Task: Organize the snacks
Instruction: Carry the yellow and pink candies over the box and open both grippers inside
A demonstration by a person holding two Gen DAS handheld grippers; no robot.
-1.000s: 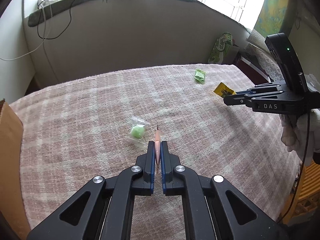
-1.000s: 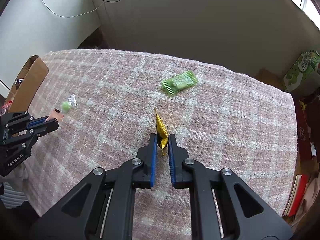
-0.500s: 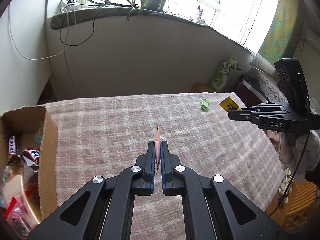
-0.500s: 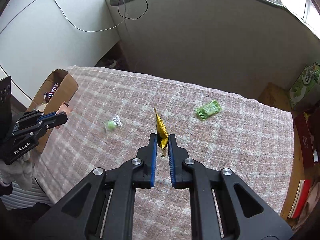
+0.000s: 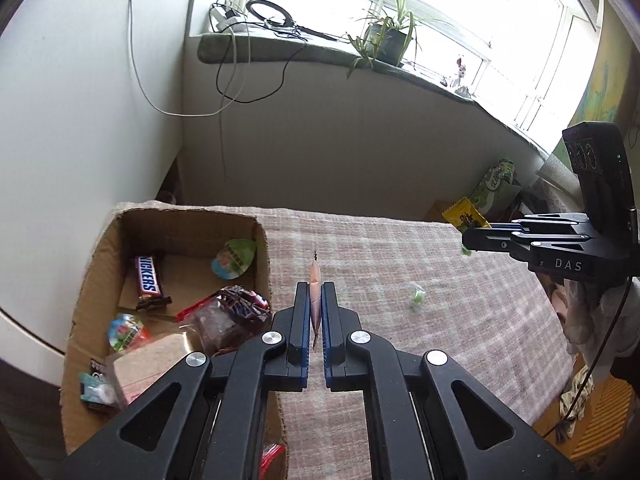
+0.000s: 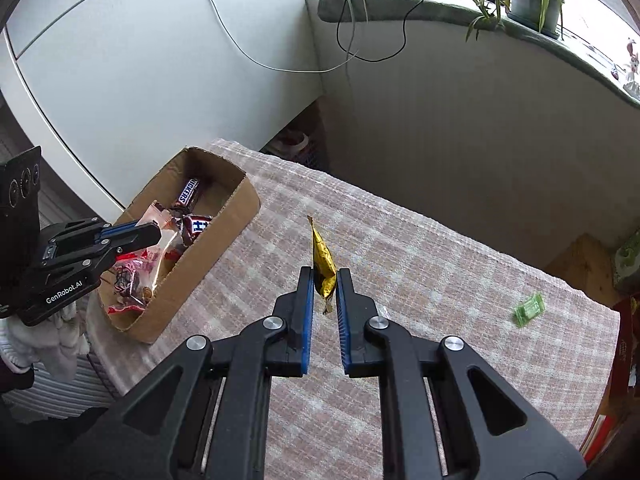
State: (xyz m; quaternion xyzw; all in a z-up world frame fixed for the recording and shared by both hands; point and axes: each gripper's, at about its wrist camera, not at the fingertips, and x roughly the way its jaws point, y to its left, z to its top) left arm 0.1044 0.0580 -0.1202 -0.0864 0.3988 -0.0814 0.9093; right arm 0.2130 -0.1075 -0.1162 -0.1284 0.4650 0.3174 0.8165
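The left claw (image 5: 316,304) is pinching a thin pink packet (image 5: 314,280); the right claw (image 6: 324,292) is pinching a yellow packet (image 6: 323,260). Both are likely handling light and crinkly, gripped edge-on.

"Snickers" bar (image 5: 149,282); "DAS" right claw (image 5: 474,241).

- The cardboard box (image 5: 264,264) is open at the top, so a gripper could enter from above.
- Inside, the Snickers bar (image 5: 148,282), an egg-shaped green pack (image 5: 234,258) and other wrapped snacks cover most of the floor; some bare cardboard shows between them.
- The checked cloth (image 6: 420,264) beside the box carries only a green candy (image 5: 417,296) and a green packet (image 6: 529,309), well apart.
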